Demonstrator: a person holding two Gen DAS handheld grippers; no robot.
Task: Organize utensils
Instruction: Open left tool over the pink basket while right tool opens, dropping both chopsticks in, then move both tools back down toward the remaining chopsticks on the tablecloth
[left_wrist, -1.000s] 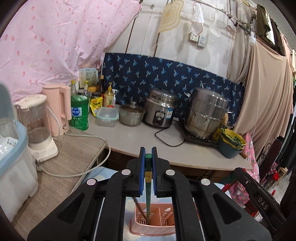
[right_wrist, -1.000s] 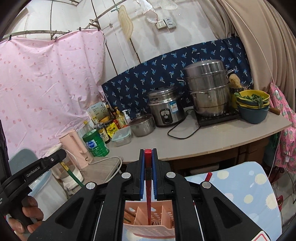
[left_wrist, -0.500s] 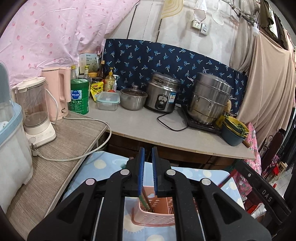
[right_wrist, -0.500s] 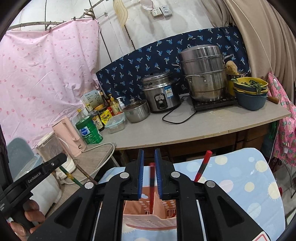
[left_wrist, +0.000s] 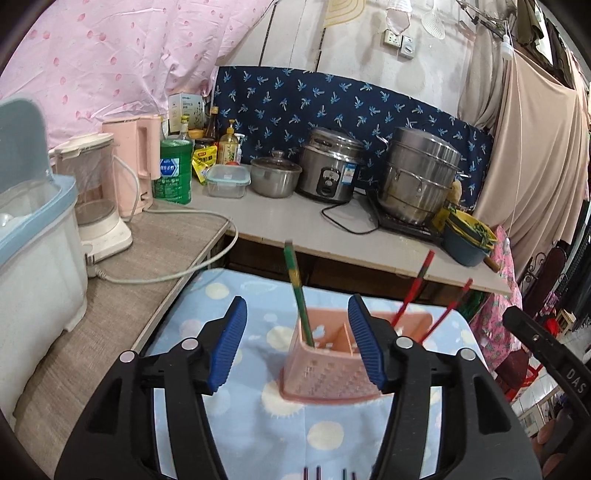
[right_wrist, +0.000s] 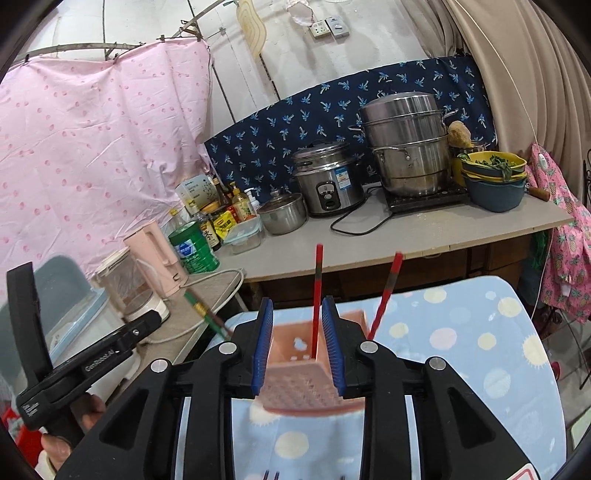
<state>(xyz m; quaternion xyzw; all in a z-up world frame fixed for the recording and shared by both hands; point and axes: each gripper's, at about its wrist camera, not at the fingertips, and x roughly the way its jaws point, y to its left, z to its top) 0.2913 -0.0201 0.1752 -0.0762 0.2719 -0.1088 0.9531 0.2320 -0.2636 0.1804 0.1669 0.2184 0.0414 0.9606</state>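
Observation:
A pink slotted utensil holder (left_wrist: 325, 376) (right_wrist: 303, 387) stands on the blue dotted tablecloth (left_wrist: 207, 332). A green chopstick (left_wrist: 297, 291) leans in its left slot, and two red chopsticks (left_wrist: 413, 291) lean in the right side. My left gripper (left_wrist: 297, 343) is opening, its blue pads wide on either side of the holder and clear of the green chopstick. My right gripper (right_wrist: 299, 347) is also opening. One red chopstick (right_wrist: 317, 295) stands loose between its pads and the other (right_wrist: 388, 291) tilts to the right.
Behind the cloth runs a counter (left_wrist: 288, 229) with a rice cooker (left_wrist: 330, 166), a steel steamer pot (left_wrist: 417, 181), stacked bowls (left_wrist: 467, 236) and bottles. On the left side table stand a blender (left_wrist: 92, 192), a pink kettle (left_wrist: 135, 162) and a white bin (left_wrist: 33, 258).
Both grippers went from shut on a chopstick to open and sank lower. The green and the red chopstick now stand free in the pink holder.

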